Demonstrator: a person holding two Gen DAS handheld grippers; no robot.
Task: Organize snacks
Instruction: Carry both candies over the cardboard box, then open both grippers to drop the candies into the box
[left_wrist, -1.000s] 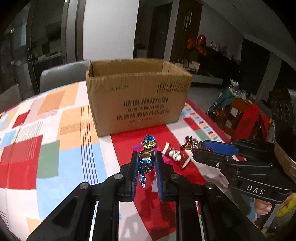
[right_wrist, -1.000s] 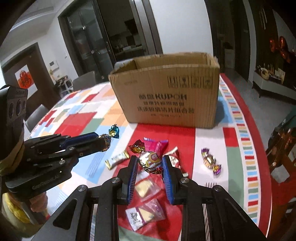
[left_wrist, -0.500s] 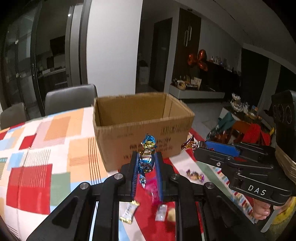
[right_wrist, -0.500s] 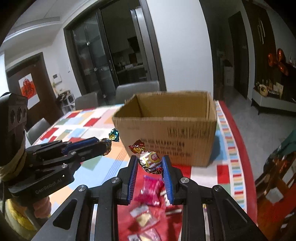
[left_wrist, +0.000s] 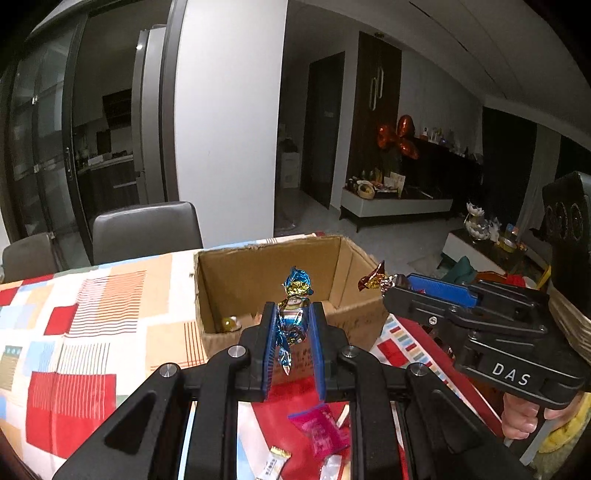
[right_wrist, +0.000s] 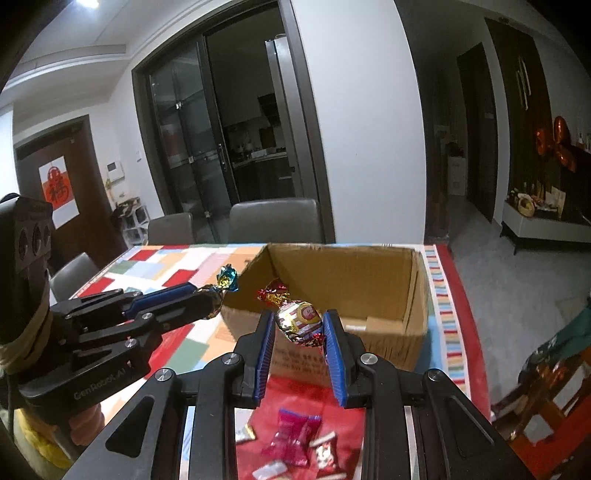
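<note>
Here, blue candy (left_wrist: 292, 321) between left fingers (left_wrist: 269, 343), over box (left_wrist: 266, 273)

Grey chairs (left_wrist: 146, 230) stand at the far edge of the surface's patchwork cloth (left_wrist: 70, 332). Beyond them are dark glass doors (right_wrist: 207, 155), and orange balloons (left_wrist: 397, 138) hang far right above a low cabinet (left_wrist: 395, 205).

Place: home, open dining/living rm.
Dining: tabletop (left_wrist: 85, 332) w/ patchwork-colour cloth; grey padded chairs (right_wrist: 275, 219) at far edge.
Kitchen: behind dark-framed glass sliding doors (right_wrist: 207, 147), counters visible inside.
Living side: low white cabinet (left_wrist: 397, 205) w/ ornaments, orange foil balloons (left_wrist: 397, 136) above.
Entry: brown door w/ red paper charm (right_wrist: 55, 188).
</note>
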